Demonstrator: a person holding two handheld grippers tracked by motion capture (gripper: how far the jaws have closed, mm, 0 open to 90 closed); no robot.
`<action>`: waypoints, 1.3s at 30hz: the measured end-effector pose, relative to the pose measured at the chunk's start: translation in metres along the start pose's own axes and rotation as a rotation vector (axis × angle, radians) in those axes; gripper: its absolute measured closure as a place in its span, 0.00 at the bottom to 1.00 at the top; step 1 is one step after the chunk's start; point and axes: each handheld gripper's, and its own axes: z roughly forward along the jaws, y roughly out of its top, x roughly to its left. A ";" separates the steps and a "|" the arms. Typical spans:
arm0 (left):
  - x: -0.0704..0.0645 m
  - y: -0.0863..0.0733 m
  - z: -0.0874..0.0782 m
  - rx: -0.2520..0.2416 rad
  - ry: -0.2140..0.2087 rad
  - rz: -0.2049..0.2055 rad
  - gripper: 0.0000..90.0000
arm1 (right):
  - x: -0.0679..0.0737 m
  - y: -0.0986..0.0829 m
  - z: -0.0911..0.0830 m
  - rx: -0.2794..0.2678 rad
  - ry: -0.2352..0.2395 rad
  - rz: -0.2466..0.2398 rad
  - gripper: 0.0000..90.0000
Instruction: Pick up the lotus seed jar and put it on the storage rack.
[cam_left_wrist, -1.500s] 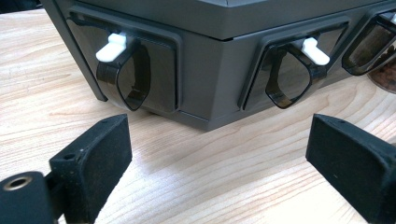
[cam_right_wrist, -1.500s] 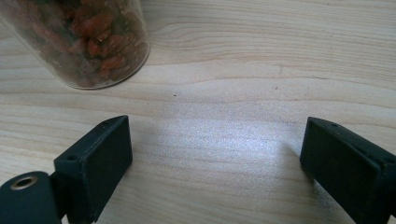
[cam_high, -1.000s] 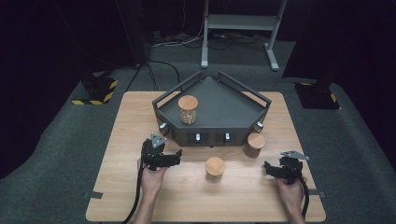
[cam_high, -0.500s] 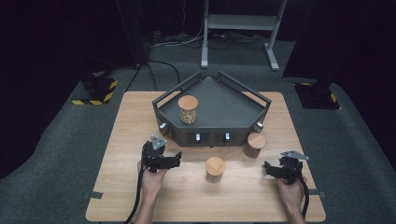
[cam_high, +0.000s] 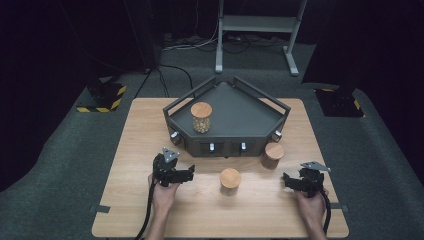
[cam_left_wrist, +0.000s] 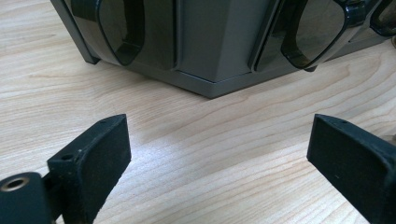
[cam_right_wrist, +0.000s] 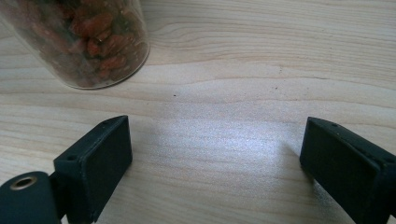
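On a wooden table (cam_high: 140, 145) stands a dark grey five-sided tray (cam_high: 250, 117). Inside it, at the left, stands a glass jar with a wooden lid (cam_high: 201, 117). A second lidded jar (cam_high: 273, 155) stands on the table by the tray's front right corner. A third (cam_high: 230, 181) stands in front of the tray, between my hands. My left gripper (cam_high: 188, 173) (cam_left_wrist: 217, 140) is open and empty, low over the table and facing a corner of the tray (cam_left_wrist: 205, 56). My right gripper (cam_high: 286, 180) (cam_right_wrist: 215, 140) is open and empty too. A jar of reddish-brown pieces (cam_right_wrist: 88, 42) is just ahead of it.
The tray has raised rails and small knobs (cam_high: 211, 147) on its front wall. Bare wood lies between both grippers' jaws. Off the table, a metal stand (cam_high: 257, 30), cables and black-and-yellow striped bases (cam_high: 102, 97) sit on the dark floor.
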 end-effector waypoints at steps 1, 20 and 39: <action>0.000 -0.001 0.001 0.003 -0.002 0.000 0.07 | 0.000 0.000 0.000 0.000 0.000 0.001 0.09; 0.000 -0.012 0.018 0.042 0.009 -0.020 0.06 | 0.000 0.000 0.000 0.000 -0.001 0.000 0.09; 0.001 -0.027 0.040 0.055 -0.002 -0.042 0.05 | 0.000 0.000 0.000 0.000 -0.002 0.000 0.09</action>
